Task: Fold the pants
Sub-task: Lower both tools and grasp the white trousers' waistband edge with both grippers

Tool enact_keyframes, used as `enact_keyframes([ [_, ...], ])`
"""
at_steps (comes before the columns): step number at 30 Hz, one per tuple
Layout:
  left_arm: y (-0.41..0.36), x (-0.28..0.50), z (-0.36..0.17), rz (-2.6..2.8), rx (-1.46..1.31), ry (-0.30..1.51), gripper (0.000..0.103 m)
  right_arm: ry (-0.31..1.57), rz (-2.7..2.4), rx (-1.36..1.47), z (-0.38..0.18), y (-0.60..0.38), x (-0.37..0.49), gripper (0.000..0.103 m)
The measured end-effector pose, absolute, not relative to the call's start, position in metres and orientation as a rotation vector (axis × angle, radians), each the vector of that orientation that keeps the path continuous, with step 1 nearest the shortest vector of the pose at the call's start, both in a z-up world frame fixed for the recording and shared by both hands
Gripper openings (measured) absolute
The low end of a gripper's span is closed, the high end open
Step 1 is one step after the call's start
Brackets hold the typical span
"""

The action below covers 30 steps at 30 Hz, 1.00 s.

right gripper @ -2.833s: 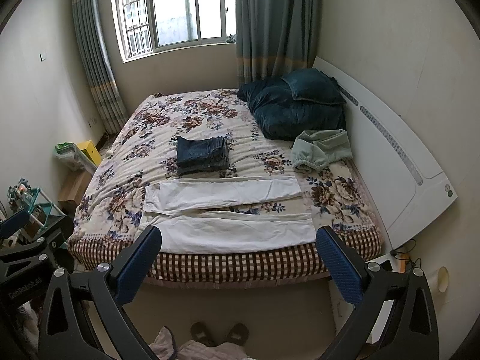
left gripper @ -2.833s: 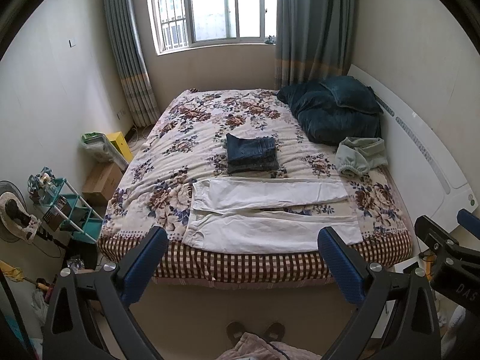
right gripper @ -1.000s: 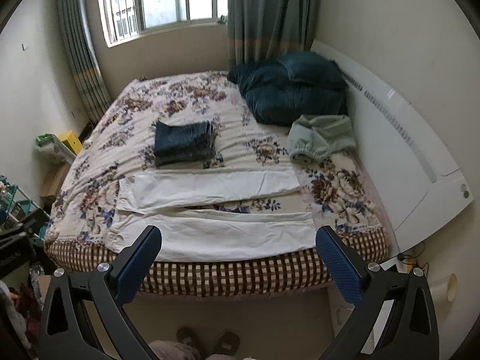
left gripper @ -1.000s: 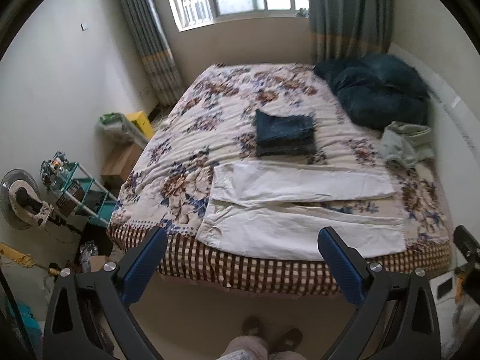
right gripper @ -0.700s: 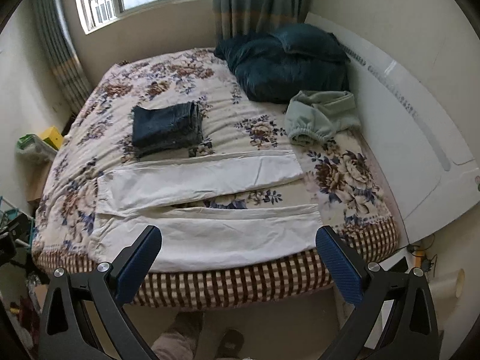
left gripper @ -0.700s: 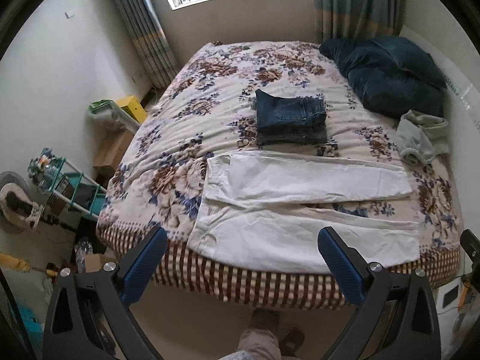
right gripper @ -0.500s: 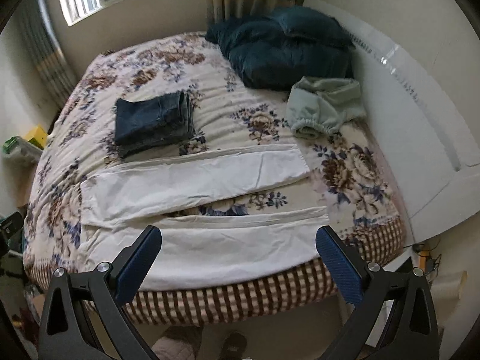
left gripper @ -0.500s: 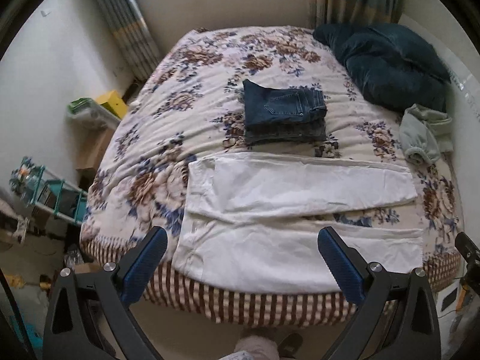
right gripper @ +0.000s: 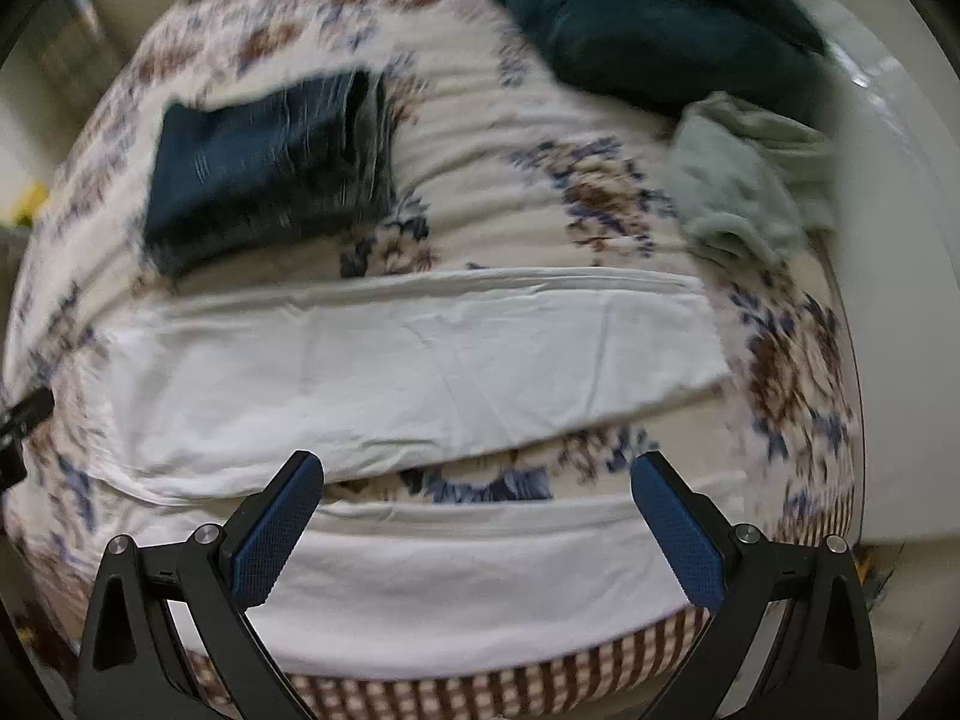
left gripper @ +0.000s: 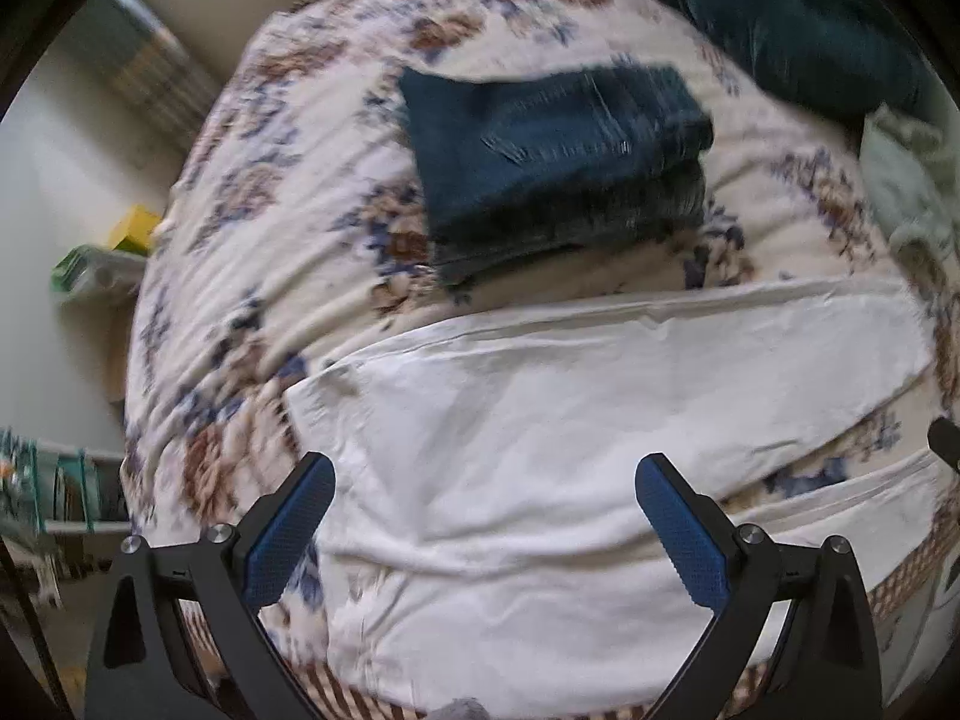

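- Left gripper (left gripper: pixel 485 480): jaws spread wide, nothing between the blue pads, poised over the waist end of the white pants (left gripper: pixel 540 420).
- Right gripper (right gripper: pixel 477 477): jaws likewise spread and empty, over the gap between the two legs of the pants (right gripper: pixel 420 360) — the nearer leg runs under the pads, the farther one lies just beyond them.
- The white pants lie flat and unfolded along the near edge of the bed (left gripper: pixel 270 228), waist to the left, both legs stretched to the right with a strip of floral cover showing between them.
- Beyond the pants, close to the far leg, sits a stack of folded dark jeans (left gripper: pixel 552 150) on the floral bedspread.
- To the right, a crumpled pale-green garment (right gripper: pixel 744 180) lies beside a dark teal duvet (right gripper: pixel 648 12) — both near the white headboard (right gripper: pixel 888 240).
- Both views are motion-blurred, so finer detail is unreadable.
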<state>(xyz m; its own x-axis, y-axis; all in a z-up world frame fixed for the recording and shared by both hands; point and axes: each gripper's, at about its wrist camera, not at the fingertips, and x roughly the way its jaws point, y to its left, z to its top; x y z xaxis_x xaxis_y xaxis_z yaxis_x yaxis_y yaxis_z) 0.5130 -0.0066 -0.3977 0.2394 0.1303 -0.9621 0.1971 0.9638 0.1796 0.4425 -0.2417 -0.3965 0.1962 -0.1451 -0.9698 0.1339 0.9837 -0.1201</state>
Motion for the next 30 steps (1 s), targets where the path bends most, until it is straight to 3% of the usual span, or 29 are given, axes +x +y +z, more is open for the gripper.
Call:
enact_keyframes([
  [7,-0.027,0.585,-0.495,-0.201,0.43,1.43,0.099,1.494,-0.011,-0.242,-0.516,-0.211,0.546,0.103],
  [11,-0.033,0.619,-0.556,-0.335,0.478,1.507,0.079,1.536,0.126,-0.43,-0.586,-0.188,0.597,0.103],
  [18,-0.041,0.633,-0.61,-0.545,0.588,1.592,0.079,1.65,0.33,-0.648,-0.674,-0.167,0.633,0.099],
  [20,-0.042,0.637,-0.611,-0.569,0.585,1.599,0.079,1.677,0.378,-0.625,-0.686,-0.167,0.641,0.091],
  [21,-0.042,0.64,-0.61,-0.576,0.573,1.602,0.075,1.691,0.391,-0.609,-0.691,-0.167,0.644,0.081],
  [22,-0.042,0.64,-0.609,-0.583,0.561,1.606,0.064,1.715,0.418,-0.563,-0.695,-0.169,0.648,0.065],
  [23,-0.042,0.64,-0.607,-0.588,0.556,1.607,0.056,1.72,0.431,-0.529,-0.695,-0.17,0.651,0.056],
  [25,-0.042,0.639,-0.601,-0.603,0.558,1.621,0.032,1.722,0.439,-0.467,-0.692,-0.173,0.656,0.022],
  [28,-0.041,0.636,-0.591,-0.6,0.581,1.623,0.012,1.736,0.43,-0.374,-0.687,-0.182,0.663,0.011],
  [30,-0.036,0.63,-0.581,-0.592,0.547,1.629,0.007,1.736,0.41,-0.331,-0.681,-0.191,0.668,0.009],
])
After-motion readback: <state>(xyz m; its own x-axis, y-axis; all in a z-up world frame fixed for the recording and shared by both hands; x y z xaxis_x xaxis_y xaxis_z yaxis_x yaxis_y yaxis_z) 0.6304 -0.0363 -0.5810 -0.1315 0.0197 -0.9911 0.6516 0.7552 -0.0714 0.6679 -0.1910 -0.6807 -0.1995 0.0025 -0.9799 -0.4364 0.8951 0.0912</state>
